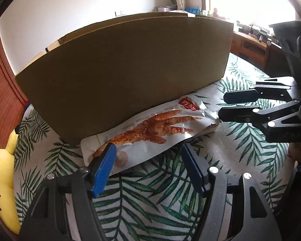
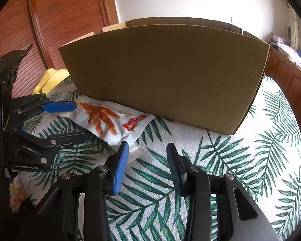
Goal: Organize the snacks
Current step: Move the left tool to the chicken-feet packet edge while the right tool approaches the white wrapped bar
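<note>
Shows a white snack pouch (image 1: pixel 150 132) printed with a reddish-brown chicken foot and a red label, lying flat on the leaf-print cloth (image 1: pixel 142 204). Sits with one long edge tucked against the foot of the near wall of a big brown cardboard box (image 1: pixel 126 70), roughly midway along that wall, slightly askew to it. Looks crumpled at the end by the red label.

Finds the left tongs (image 1: pixel 148 150) at the pouch's other end, blue-padded fingers (image 1: pixel 104 168) set well apart. Has one pad hanging over the pouch's corner and the other over bare cloth just beside the pouch's near edge; pinches nothing.

Places the right tongs (image 2: pixel 148 146) at the crumpled end, fingers apart by a moderate gap, with only leaf-print cloth (image 2: pixel 220 160) between them. Brings the tip of one blue pad (image 2: pixel 120 166) right up to the crumpled end of the pouch (image 2: pixel 110 120); cannot tell whether it touches. Seen from the left wrist, points the same tongs (image 1: pixel 222 105) at that end from the side, with nothing clamped. Catches, from the right wrist, the left tongs (image 2: pixel 79 120) straddling the far end of the pouch.

Stands the box (image 2: pixel 166 76) open-topped on the cloth. Leaves a yellow plush toy (image 1: pixel 4 180) at the cloth's left edge, beside the box's left end. Backs the scene with a reddish slatted wooden door (image 2: pixel 60 20) and a white wall.
</note>
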